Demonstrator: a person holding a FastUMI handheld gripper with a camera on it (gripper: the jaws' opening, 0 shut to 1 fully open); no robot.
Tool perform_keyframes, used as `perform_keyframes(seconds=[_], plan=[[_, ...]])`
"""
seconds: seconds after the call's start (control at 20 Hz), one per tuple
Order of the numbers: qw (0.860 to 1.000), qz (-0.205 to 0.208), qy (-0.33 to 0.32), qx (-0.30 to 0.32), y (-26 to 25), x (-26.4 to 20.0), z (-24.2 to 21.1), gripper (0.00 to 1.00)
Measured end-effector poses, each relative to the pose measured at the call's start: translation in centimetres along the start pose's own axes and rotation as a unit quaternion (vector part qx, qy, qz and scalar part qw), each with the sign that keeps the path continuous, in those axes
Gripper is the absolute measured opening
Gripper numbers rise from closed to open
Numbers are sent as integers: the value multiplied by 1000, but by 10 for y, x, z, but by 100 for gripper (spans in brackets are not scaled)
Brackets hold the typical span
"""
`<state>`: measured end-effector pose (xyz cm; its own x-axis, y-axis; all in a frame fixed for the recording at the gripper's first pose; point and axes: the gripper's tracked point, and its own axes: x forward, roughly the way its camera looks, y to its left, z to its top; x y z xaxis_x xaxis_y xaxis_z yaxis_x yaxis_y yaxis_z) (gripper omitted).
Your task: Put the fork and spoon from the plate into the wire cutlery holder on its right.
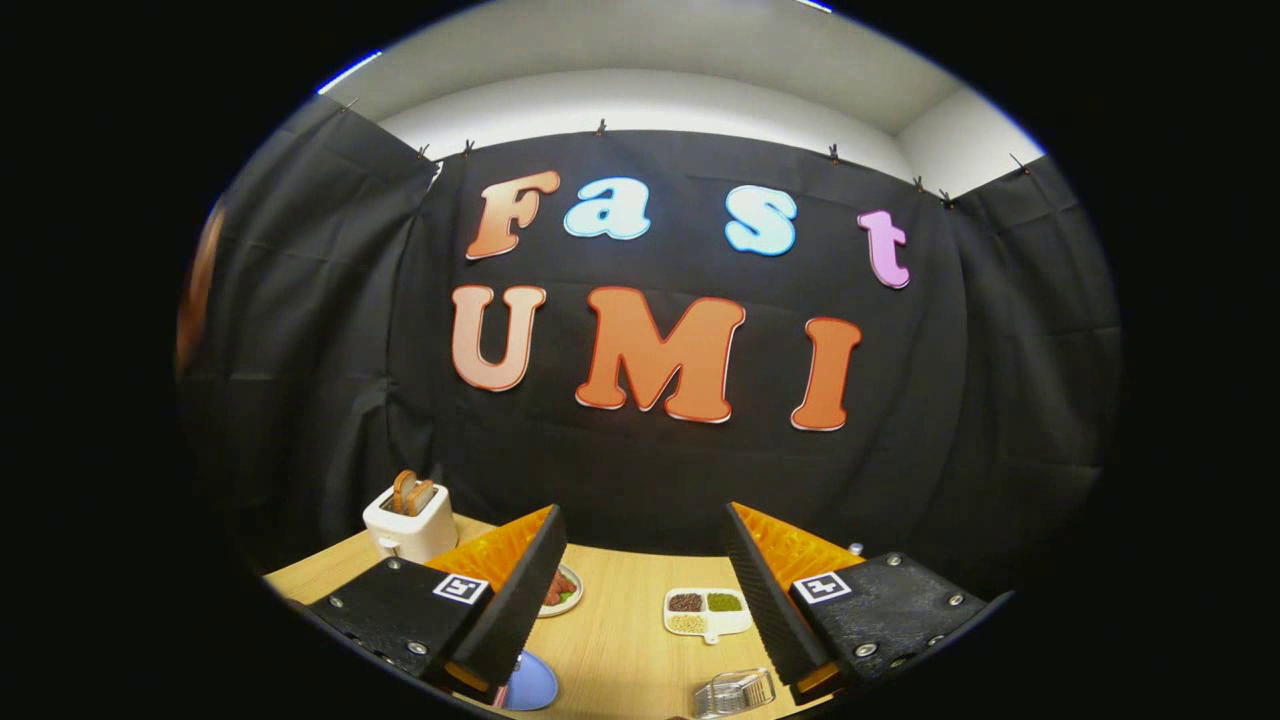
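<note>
My gripper [640, 590] is held high above the wooden table [620, 640], its two fingers spread wide apart with nothing between them. Close below, beside the left finger, part of a blue plate [530, 685] shows; the finger hides most of it and I cannot make out a fork or spoon on it. To the right of that plate, just inside the right finger, stands a clear, see-through holder [735, 692] that is partly cut off from sight.
A white toaster [408, 522] with two bread slices stands at the table's far left. A small plate of red food [560, 590] peeks out behind the left finger. A white divided dish [707, 612] with grains lies beyond the fingers. Black cloth walls off the back.
</note>
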<state>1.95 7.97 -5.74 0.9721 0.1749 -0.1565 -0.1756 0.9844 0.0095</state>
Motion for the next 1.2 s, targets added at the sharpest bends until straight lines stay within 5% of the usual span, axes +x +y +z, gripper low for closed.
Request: perform_keyframes(seconds=[0.2,0.5,0.7,0.95,1.2], plan=[[992,39,116,7,38,13,-65,94],[949,84,302,36,92,8,-162,92],[909,111,401,12,126,0,-220,89],[860,132,492,-16,156,-9,-286,72],[812,123,570,-29,166,-22,-331,61]])
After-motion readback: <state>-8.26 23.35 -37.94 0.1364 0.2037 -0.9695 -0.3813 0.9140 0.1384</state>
